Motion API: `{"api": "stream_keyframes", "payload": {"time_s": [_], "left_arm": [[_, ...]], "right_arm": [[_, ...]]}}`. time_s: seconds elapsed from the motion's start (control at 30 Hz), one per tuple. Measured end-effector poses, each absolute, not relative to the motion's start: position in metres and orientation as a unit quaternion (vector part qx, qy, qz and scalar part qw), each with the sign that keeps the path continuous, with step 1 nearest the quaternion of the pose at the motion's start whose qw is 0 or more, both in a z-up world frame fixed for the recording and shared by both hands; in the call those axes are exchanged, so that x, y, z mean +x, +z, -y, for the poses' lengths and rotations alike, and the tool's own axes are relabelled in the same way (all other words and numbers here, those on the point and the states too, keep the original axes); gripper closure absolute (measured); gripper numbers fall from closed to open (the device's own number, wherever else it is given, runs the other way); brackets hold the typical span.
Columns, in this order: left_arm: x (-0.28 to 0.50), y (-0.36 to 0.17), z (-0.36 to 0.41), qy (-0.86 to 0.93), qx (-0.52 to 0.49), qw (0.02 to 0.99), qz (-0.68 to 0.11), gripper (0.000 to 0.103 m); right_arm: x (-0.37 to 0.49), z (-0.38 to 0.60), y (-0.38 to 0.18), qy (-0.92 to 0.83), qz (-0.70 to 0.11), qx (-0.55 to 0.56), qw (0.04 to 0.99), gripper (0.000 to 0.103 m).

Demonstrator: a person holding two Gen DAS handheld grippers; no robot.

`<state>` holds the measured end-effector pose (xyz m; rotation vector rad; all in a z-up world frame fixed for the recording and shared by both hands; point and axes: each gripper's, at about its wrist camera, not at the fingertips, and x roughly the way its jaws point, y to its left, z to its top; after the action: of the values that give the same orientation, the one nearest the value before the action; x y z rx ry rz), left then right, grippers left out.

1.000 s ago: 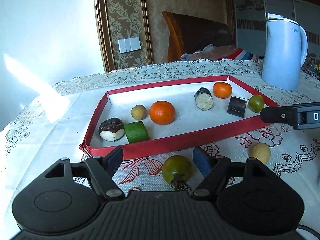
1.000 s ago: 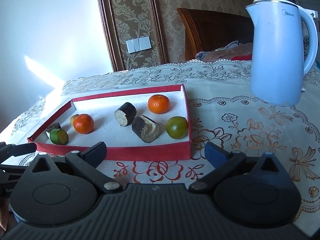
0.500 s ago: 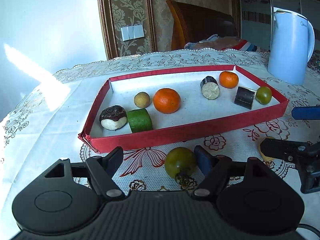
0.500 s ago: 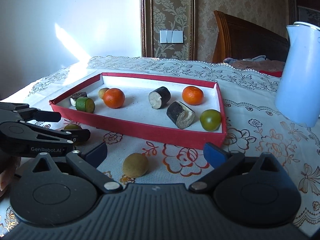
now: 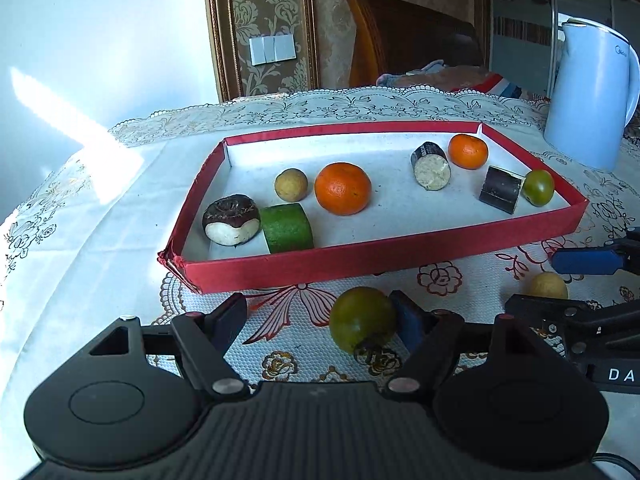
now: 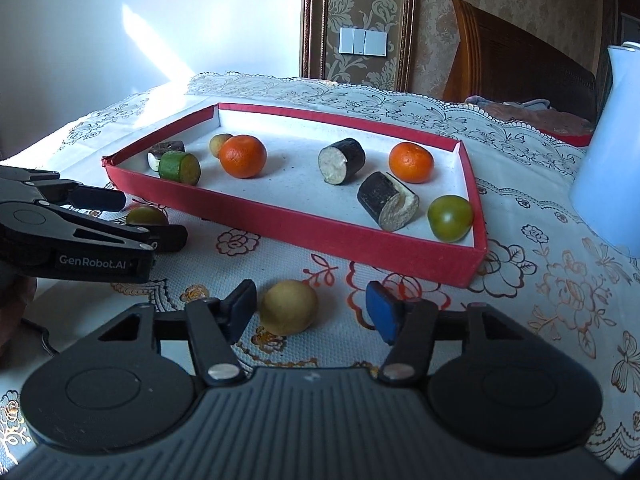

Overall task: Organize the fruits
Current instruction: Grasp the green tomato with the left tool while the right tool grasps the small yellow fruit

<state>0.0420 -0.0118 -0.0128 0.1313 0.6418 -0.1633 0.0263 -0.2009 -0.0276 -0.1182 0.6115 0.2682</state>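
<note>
tray (image 5: 360, 258): red walls, white floor
tablecloth (image 6: 560, 280): cream lace, red and gold flowers
kettle (image 5: 588, 96): pale blue
mandarins (image 5: 343, 188): orange
wallpaper (image 5: 264, 0): gold damask
cucumber piece (image 5: 287, 228): green

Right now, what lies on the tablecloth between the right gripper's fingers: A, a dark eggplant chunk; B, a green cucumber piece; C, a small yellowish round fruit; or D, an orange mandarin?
C: the yellowish round fruit lies on the tablecloth inside the right gripper, whose jaws are closing but not yet pressing it.
</note>
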Motion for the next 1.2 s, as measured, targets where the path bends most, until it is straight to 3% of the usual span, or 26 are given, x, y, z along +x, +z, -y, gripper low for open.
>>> {"api": "stream_keyframes", "payload": {"time_s": [0.37,0.53,0.6,0.73,0.83,1.2], "left_arm": [[0.042,-0.013,0.014,-0.081,0.068,0.944,-0.312,0.026],[0.039,-0.012,0.017,-0.087,0.077,0.945,-0.306,0.035],[0.037,-0.012,0.019,-0.088,0.085,0.946,-0.3,0.046],[0.037,-0.011,0.021,-0.09,0.09,0.946,-0.298,0.056],[0.036,-0.011,0.022,-0.085,0.094,0.947,-0.296,0.072],[0.036,-0.012,0.024,-0.078,0.102,0.95,-0.286,0.072]], "right_arm": [[0.023,0.193,-0.027,0.149,-0.295,-0.079,0.941,0.067],[0.023,0.193,-0.026,0.153,-0.294,-0.076,0.94,0.072],[0.022,0.191,-0.026,0.151,-0.291,-0.081,0.941,0.075],[0.022,0.192,-0.027,0.15,-0.291,-0.079,0.942,0.076],[0.022,0.192,-0.026,0.148,-0.29,-0.079,0.942,0.076],[0.022,0.199,-0.025,0.14,-0.286,-0.06,0.946,0.076]]}}
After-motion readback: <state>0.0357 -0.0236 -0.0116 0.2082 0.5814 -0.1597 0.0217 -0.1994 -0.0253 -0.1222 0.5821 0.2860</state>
